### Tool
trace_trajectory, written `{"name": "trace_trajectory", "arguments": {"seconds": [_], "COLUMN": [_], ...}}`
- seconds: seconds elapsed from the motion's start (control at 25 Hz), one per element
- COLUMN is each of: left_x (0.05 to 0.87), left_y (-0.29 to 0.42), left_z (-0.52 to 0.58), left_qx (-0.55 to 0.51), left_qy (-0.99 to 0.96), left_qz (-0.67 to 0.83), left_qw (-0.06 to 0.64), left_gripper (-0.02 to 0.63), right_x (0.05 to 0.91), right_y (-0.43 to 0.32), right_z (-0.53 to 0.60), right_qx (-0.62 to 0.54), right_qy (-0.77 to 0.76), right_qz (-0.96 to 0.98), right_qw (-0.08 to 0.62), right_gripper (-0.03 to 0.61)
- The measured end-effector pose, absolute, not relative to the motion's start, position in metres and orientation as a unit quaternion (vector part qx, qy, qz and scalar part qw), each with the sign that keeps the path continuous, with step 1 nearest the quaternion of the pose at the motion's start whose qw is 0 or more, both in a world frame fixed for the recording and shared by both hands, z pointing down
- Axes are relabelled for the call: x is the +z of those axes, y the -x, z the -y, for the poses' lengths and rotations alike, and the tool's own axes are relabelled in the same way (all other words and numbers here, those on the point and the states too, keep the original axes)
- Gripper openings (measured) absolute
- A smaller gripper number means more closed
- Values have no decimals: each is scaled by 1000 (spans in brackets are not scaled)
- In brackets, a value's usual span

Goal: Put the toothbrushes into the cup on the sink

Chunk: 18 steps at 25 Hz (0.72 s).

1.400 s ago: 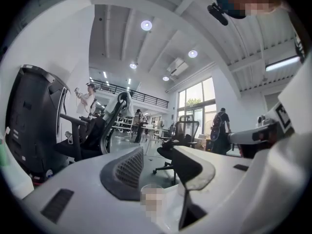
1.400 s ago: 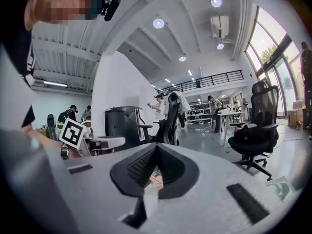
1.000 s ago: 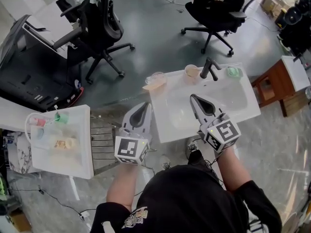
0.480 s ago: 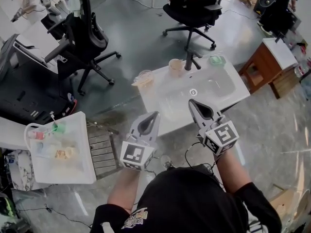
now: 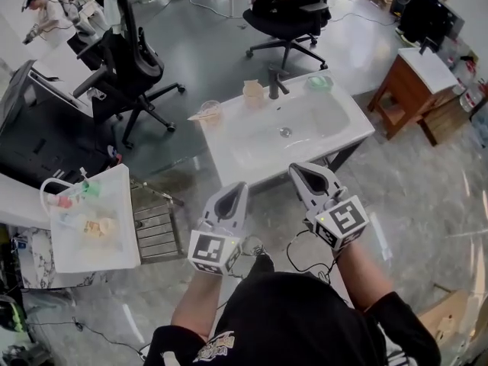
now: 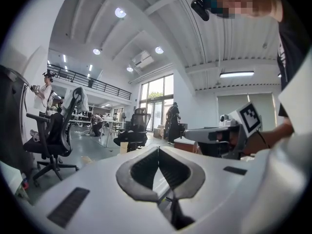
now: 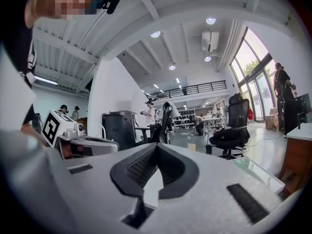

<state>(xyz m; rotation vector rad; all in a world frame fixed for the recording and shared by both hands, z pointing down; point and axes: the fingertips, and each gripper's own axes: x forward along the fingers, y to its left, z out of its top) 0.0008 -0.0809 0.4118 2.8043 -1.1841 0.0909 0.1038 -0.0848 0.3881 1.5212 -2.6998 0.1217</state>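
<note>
The white sink (image 5: pixel 335 139) stands ahead of me, with a dark faucet (image 5: pixel 274 82) at its far rim. A beige cup (image 5: pixel 252 94) sits left of the faucet. A clear cup (image 5: pixel 209 111) with something pale across it stands at the far left corner. I cannot make out any toothbrushes. My left gripper (image 5: pixel 238 186) (image 6: pixel 158 149) and right gripper (image 5: pixel 299 168) (image 7: pixel 156 146) hang side by side short of the sink's near edge. Both are shut with nothing between their jaws, and both point level into the room.
A green dish (image 5: pixel 319 83) lies right of the faucet. A white side table (image 5: pixel 114 242) with small bottles stands at my left. Office chairs (image 5: pixel 130 59) stand beyond the sink, a wooden stool (image 5: pixel 404 90) to its right. Cables lie on the floor by my feet.
Both grippers have drawn back from over the sink basin to in front of its near edge. The sink now sits farther off in the head view. Jaws stay shut.
</note>
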Motion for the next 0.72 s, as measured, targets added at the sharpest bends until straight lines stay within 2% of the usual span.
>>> {"name": "trace_trajectory", "arguments": {"seconds": [0.24,0.72], "left_x": [405,386], "left_y": [-5,86], "left_z": [7,-44], "left_qx": [41,27], "left_qy": [-906,-884], "left_qz": [418,465], "left_qw": [51,30], "left_gripper": [6,6], "right_x": [395,386], "right_y": [-111,-25], "right_z": [22,-23], "right_qx": [57,46], "right_qy": [-471,-439], "right_qz": [880,897], "right_qw": [6,8], "right_gripper": [6,6]}}
